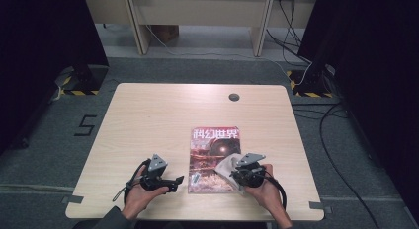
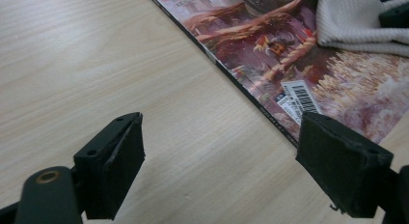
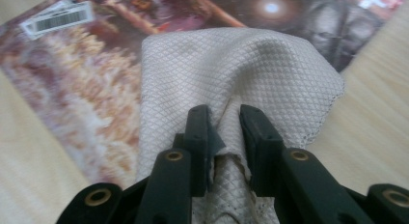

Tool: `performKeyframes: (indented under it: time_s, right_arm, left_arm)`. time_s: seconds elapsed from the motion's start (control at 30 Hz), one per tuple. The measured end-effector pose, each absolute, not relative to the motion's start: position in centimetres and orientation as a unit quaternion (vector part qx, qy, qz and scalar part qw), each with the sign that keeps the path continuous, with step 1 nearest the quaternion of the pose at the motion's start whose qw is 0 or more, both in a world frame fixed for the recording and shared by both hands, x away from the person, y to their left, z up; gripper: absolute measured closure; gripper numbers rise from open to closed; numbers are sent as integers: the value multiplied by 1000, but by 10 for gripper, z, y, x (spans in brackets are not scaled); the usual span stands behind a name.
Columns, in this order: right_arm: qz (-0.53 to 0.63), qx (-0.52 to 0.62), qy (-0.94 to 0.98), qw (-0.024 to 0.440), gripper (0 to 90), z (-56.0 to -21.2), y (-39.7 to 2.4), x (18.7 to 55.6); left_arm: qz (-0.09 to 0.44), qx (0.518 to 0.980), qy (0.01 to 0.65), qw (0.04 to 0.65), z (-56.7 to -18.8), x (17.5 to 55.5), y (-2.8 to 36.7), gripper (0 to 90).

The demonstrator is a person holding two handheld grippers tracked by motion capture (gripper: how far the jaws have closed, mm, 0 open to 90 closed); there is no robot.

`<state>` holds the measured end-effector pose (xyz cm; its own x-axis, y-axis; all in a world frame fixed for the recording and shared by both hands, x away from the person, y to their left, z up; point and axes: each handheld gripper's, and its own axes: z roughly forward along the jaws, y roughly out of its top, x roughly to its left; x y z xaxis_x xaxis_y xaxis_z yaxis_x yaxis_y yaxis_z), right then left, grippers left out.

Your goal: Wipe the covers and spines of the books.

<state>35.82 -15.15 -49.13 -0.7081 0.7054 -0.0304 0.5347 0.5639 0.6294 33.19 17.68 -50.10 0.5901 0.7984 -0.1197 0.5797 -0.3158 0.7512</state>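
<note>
White waffle-pattern cloth (image 3: 231, 69) is pinched between the two black jaws of the right gripper (image 3: 225, 132), which are nearly together with a fold of the fabric pressed between the pads. In the high view this right gripper (image 1: 246, 172) sits at the lower right of the magazine (image 1: 213, 150), and the hand (image 1: 267, 189) comes in from the bottom edge, tilted toward the upper left. The cloth (image 1: 228, 166) lies on the lower right part of the cover, spreading over its right edge.

To the left, the left gripper (image 1: 170, 182) rests low over the bare wooden table (image 1: 148, 120), its hand (image 1: 141, 197) at the bottom of the frame. In the left gripper view its jaws stand wide apart with nothing between them, only wood, and the magazine (image 2: 308, 69) edge runs diagonally just past the right jaw.

Most of the upper half of the tabletop is free. The round cable hole (image 1: 234, 97) is near the far edge.
</note>
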Motion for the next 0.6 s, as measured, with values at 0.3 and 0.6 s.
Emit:
performKeyframes:
  time_s: [0.3,0.6]
  right_arm:
    - [307,338,880,132,737,-492,-142,355]
    - [309,355,871,139,738,-492,-143,372]
  left_arm:
    - [131,825,391,386,-507,326,150,159]
    - [132,835,382,374,-513,326,142,156]
